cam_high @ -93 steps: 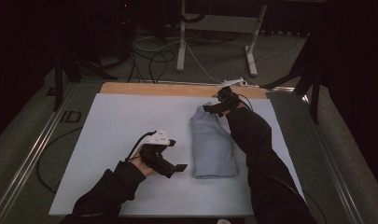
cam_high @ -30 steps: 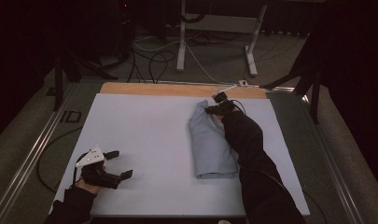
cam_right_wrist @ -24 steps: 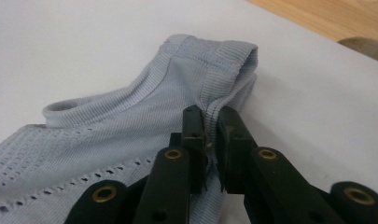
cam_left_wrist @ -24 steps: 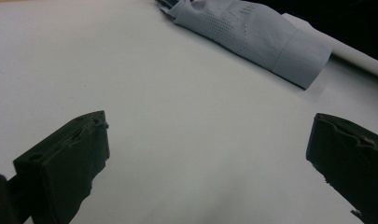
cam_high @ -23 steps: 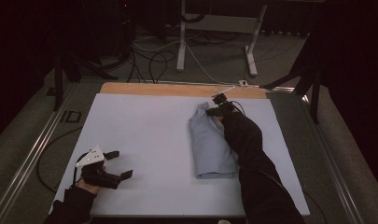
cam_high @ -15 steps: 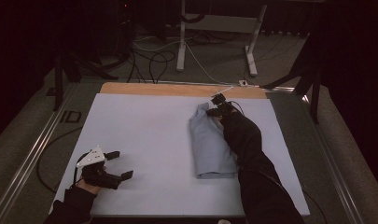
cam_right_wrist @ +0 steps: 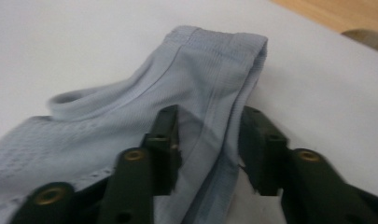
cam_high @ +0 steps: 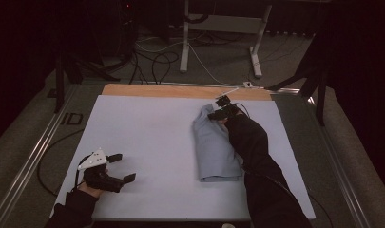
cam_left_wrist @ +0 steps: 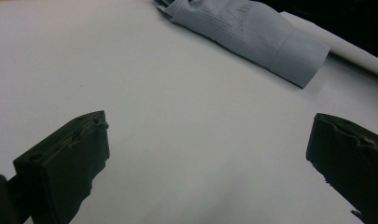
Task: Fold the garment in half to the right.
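While my right tongs (cam_right_wrist: 207, 144) have just been opening astride the folded grey garment's (cam_right_wrist: 130, 121) edge at centre frame, my left tongs (cam_high: 119, 167) gape wide, well apart at lower left.

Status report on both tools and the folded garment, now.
Right tool just opening, garment edge between jaws, pads off. Left tool open, apart near table front. Nothing in the way.

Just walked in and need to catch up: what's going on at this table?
A person works a folded light-blue knit garment on the white table sheet. The right gripper sits at the garment's far end, its jaws just opening with a fold of fabric between them. The left gripper rests open on the near left, apart from the garment.
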A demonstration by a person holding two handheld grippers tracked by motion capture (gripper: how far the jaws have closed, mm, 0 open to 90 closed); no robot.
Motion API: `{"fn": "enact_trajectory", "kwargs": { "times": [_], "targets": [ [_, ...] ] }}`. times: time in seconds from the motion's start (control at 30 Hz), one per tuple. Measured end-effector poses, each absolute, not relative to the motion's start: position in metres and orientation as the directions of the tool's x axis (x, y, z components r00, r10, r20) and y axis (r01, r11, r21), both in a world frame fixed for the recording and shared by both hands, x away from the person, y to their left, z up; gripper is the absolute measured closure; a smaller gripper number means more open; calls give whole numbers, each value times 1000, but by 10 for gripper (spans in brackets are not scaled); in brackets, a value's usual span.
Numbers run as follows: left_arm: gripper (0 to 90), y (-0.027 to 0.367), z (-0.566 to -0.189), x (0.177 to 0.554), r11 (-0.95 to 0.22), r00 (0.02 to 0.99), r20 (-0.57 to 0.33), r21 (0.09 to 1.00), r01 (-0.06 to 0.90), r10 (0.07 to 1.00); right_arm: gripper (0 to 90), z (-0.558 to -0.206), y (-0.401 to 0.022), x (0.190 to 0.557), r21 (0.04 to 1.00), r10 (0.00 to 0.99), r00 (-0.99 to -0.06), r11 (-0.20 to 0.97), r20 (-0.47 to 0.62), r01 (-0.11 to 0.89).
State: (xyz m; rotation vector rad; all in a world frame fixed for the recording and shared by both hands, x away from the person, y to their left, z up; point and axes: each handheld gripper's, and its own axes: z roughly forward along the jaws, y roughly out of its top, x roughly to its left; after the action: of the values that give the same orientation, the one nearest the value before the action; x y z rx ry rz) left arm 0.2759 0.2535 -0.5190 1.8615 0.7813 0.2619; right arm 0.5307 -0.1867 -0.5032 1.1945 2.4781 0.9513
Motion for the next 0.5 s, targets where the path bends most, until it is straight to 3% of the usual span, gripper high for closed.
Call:
{"fn": "enact_trajectory", "kwargs": {
  "times": [0.07, 0.17, 0.5],
  "targets": [
    [5, 253, -519, 276, -243, 766, -166, 888, 390, 621, 467, -492, -186, 524, 650, 751, -657, 469, 63, 598],
    [5, 253, -518, 276, -240, 765, -166, 890, 388, 622, 430, -478, -187, 514, 672, 744, -665, 465, 56, 577],
    [5, 254, -516, 275, -237, 768, -163, 894, 380, 619, 452, -455, -189, 470, 697, 709, -704, 486, 38, 527]
  ]
}}
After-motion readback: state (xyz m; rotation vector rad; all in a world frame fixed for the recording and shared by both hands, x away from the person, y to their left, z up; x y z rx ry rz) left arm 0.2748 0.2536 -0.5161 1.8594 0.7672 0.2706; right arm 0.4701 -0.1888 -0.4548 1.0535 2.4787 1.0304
